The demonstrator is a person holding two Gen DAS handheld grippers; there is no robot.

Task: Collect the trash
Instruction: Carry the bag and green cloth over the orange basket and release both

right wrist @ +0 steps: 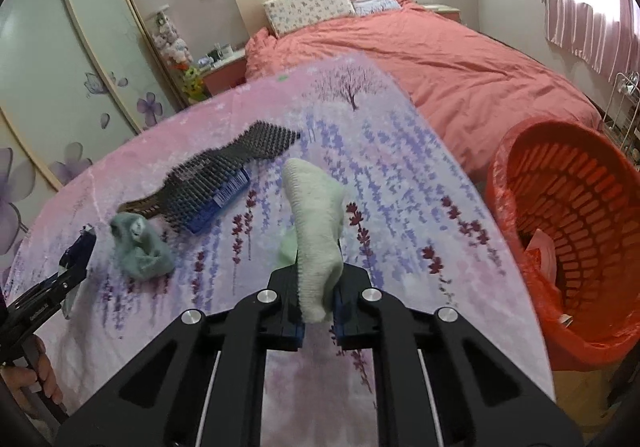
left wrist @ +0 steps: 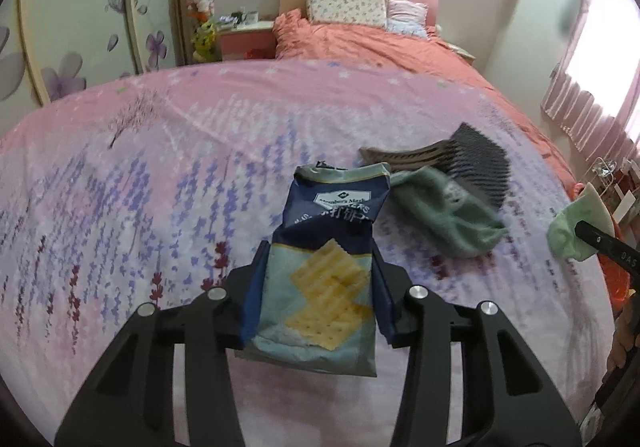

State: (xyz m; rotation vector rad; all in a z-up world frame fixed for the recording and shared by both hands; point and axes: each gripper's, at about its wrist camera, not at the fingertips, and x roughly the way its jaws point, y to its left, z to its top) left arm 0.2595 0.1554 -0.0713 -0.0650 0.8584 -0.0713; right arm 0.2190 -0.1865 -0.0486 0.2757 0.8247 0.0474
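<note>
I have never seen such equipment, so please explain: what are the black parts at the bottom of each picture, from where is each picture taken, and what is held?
A person holds two hand-held grippers, each with a wide-angle camera looking along its fingers. In the left camera's picture, the left gripper grips a cracker packet. In the right camera's picture, the right gripper pinches a pale sock. On the flowered sheet lie a green sock and a spiky dark brush. A red basket stands at the right.

Two wrist fisheyes, angled down, close over floral sheet [left wrist: 160, 167], shared view
</note>
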